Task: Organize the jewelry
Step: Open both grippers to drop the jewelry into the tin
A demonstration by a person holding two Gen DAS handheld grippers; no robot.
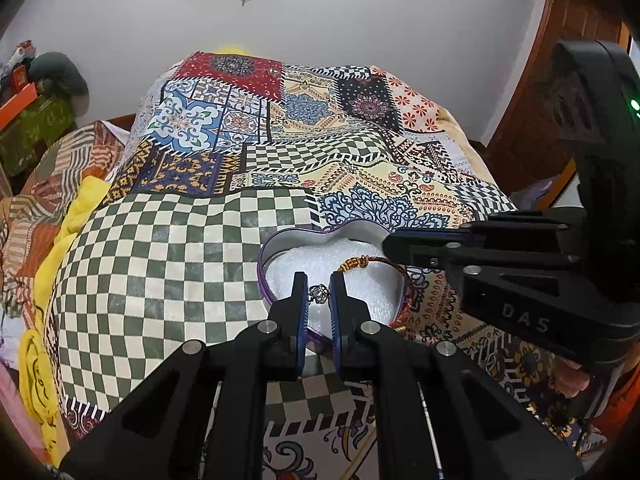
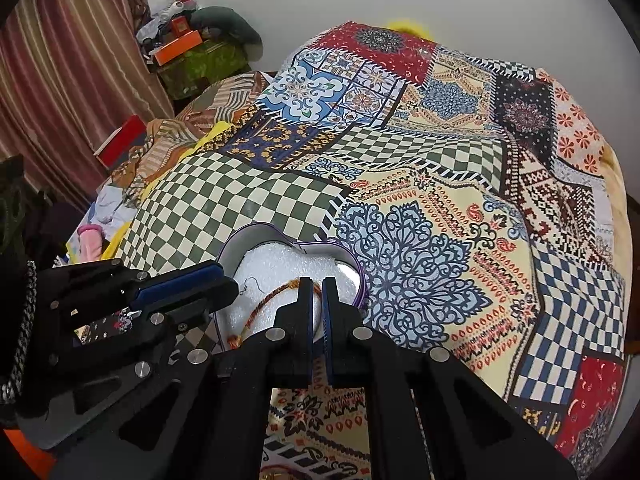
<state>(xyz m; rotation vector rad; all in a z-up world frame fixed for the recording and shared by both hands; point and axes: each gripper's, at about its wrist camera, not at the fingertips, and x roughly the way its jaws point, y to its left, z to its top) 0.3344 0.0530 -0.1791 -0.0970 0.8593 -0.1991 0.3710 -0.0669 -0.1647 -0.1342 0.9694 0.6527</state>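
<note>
A heart-shaped purple tin [image 1: 280, 240] with white foam lining sits on the patchwork bedspread; it also shows in the right wrist view [image 2: 256, 236]. My left gripper [image 1: 319, 280] is over the tin, its jaws slightly apart around a small silver earring [image 1: 318, 293]. My right gripper [image 2: 317, 282] is shut on a red and gold thread bracelet [image 2: 276, 298] that lies across the foam. The bracelet [image 1: 362, 261] and the right gripper's fingers [image 1: 416, 246] show in the left wrist view. A thin wire hook [image 2: 252, 282] lies on the foam.
The patchwork bedspread [image 1: 300, 160] covers the bed in both views. Piled clothes and a yellow cloth [image 1: 52, 260] lie at the left. Boxes [image 2: 176, 48] and a striped curtain [image 2: 72, 80] stand at the back left. A wooden door [image 1: 560, 80] is at the right.
</note>
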